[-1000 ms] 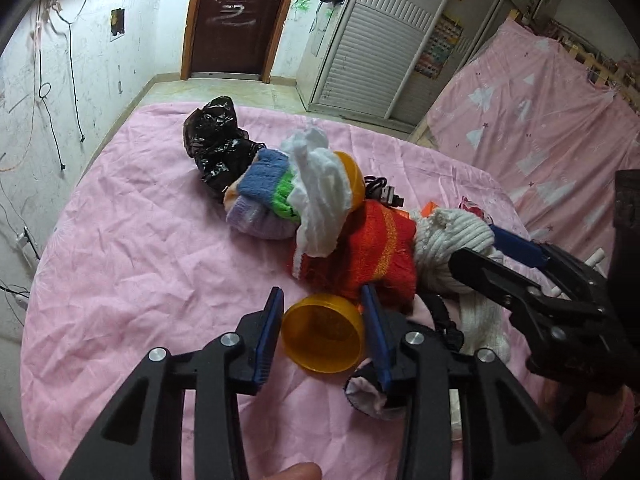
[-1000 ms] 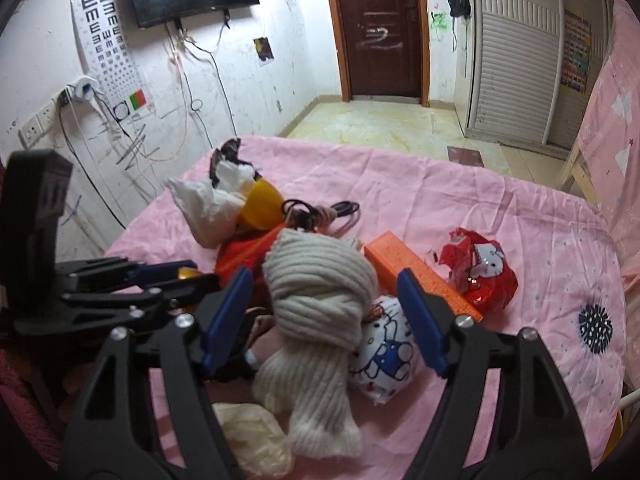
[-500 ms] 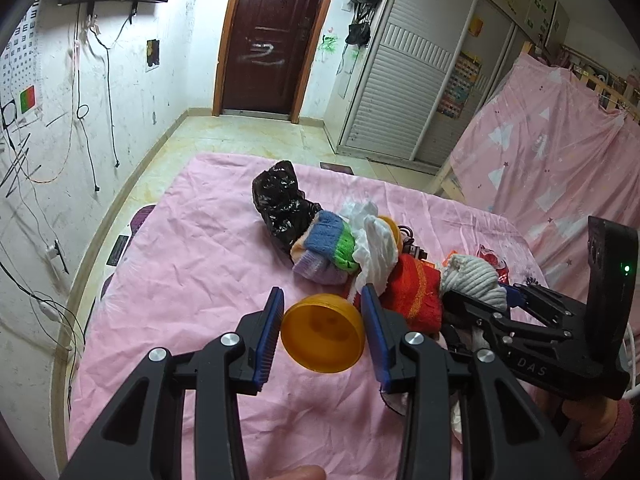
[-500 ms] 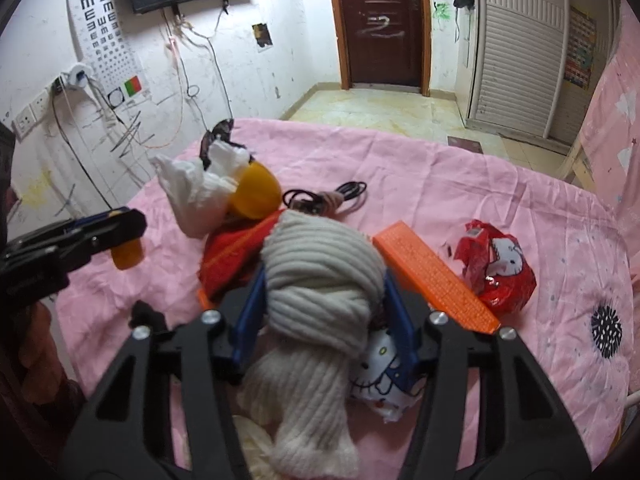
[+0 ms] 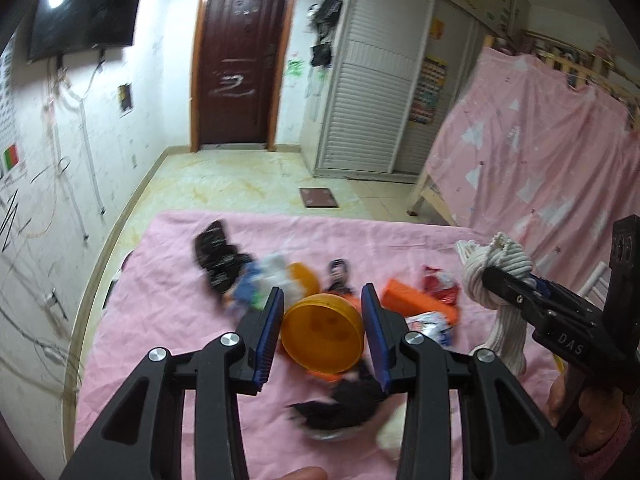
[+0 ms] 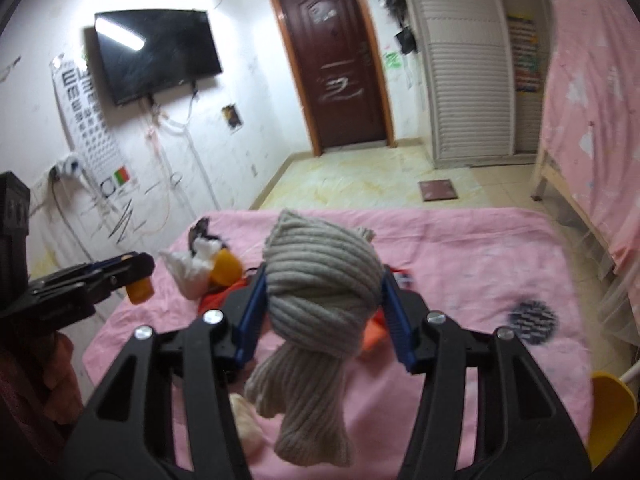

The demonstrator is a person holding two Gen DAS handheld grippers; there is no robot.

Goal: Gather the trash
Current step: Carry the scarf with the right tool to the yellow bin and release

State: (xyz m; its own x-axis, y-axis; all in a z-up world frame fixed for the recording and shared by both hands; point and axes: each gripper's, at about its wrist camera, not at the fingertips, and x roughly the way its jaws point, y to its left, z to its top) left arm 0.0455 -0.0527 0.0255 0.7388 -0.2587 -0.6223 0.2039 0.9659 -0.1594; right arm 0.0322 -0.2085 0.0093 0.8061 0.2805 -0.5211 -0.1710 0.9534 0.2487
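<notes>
Both loads up off the bed, nothing left to reach for this cycle.

Left hand-held gripper: clamped on the orange cup, pads on opposite sides of the wall, mouth facing back at the camera. Cup axis roughly along the fingers.

Right hand-held gripper: jaws just closed in, now squeezing the knotted beige knit cloth. Knot between the pads, tail hanging straight down below them, so long axis vertical and free to swing.

Seen from the left wrist: right hand-held gripper off to the right and slightly ahead, cloth well apart from the cup.

Remaining pile (black bag, white wad, second orange cup, orange box, red wrapper) straight ahead and below both, mid-bed, closer to the left hand.

No bin or bag opening in either view; drop-off direction can't be told. Likely carry phase next. Watch the dangling tail for snagging on the pile.
</notes>
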